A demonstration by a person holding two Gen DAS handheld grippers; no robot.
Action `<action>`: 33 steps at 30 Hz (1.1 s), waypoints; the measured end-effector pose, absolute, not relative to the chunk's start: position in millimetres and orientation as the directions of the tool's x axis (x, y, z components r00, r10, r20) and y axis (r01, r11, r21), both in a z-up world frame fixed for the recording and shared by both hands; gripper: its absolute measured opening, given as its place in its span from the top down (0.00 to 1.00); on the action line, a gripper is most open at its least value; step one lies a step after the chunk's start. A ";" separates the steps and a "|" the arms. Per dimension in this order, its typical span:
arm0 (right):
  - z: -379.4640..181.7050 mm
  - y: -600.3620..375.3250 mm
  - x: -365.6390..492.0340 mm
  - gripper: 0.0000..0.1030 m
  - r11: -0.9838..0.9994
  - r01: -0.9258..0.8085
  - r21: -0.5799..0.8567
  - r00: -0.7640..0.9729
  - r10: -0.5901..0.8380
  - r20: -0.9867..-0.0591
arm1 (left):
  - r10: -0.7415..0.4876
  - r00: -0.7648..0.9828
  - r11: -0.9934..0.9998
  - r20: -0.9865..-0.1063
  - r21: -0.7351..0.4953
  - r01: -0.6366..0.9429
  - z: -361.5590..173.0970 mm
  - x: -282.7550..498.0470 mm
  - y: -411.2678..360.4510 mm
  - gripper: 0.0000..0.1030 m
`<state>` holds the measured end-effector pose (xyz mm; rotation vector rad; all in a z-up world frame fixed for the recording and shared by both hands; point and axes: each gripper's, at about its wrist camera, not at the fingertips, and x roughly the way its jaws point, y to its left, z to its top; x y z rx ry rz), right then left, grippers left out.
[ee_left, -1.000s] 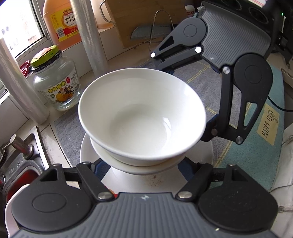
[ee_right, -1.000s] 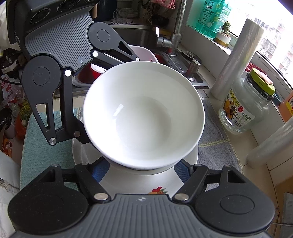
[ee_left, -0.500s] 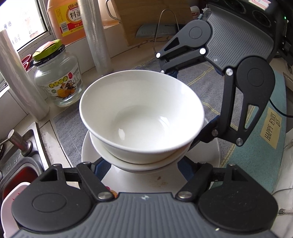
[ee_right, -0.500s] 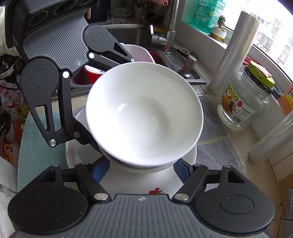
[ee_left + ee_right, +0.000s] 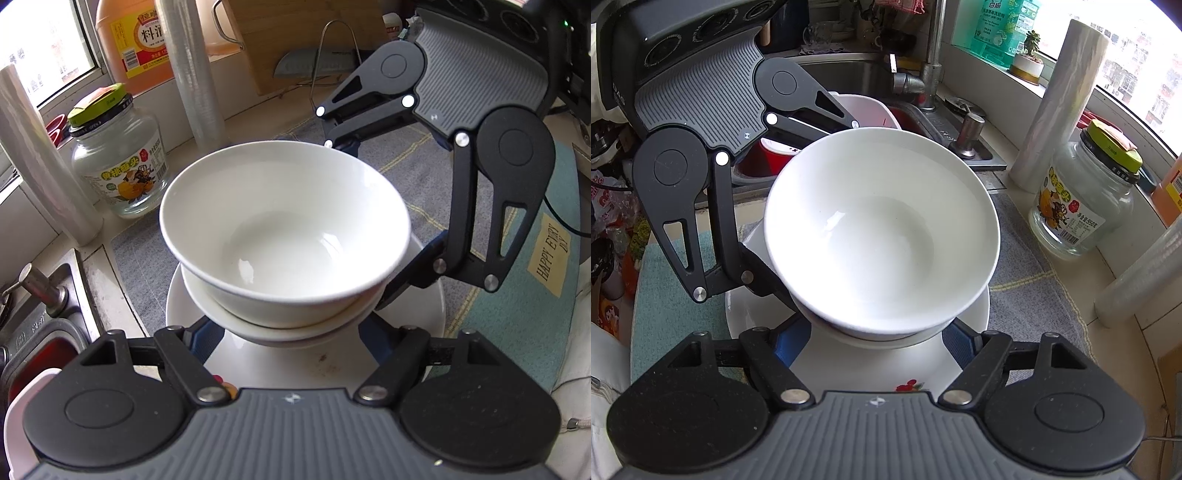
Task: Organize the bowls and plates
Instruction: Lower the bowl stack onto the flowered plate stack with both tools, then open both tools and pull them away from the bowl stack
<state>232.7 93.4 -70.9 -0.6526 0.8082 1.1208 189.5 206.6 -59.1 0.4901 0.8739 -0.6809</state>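
Observation:
A white bowl (image 5: 284, 229) sits nested in a second white bowl (image 5: 288, 330), and both stand on a white plate (image 5: 332, 362) with a red flower print. My left gripper (image 5: 291, 332) faces the stack from one side, its blue-padded fingers (image 5: 201, 339) spread wide on either side of the lower bowl. My right gripper (image 5: 879, 341) faces it from the opposite side, fingers (image 5: 786, 345) spread the same way around the bowls (image 5: 882, 236) above the plate (image 5: 871, 369). The fingertips are hidden under the bowls, so contact cannot be told.
A grey and teal mat (image 5: 524, 295) lies under the plate. A glass jar (image 5: 118, 162), film rolls (image 5: 192, 70) and an oil bottle (image 5: 133, 40) stand by the window. The sink (image 5: 857, 77) with red and white dishes (image 5: 775, 155) and the tap (image 5: 934, 55) lie beyond.
The stack of bowls and plate sits slightly further along the mat from the sink; both grippers have kept their wide spread around it.

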 end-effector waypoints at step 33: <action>-43.6 44.4 194.1 0.00 0.568 -0.822 0.036 0.371 0.582 -0.723 | -0.527 0.493 0.678 -0.692 0.008 0.735 0.2 182.9 222.3 0.07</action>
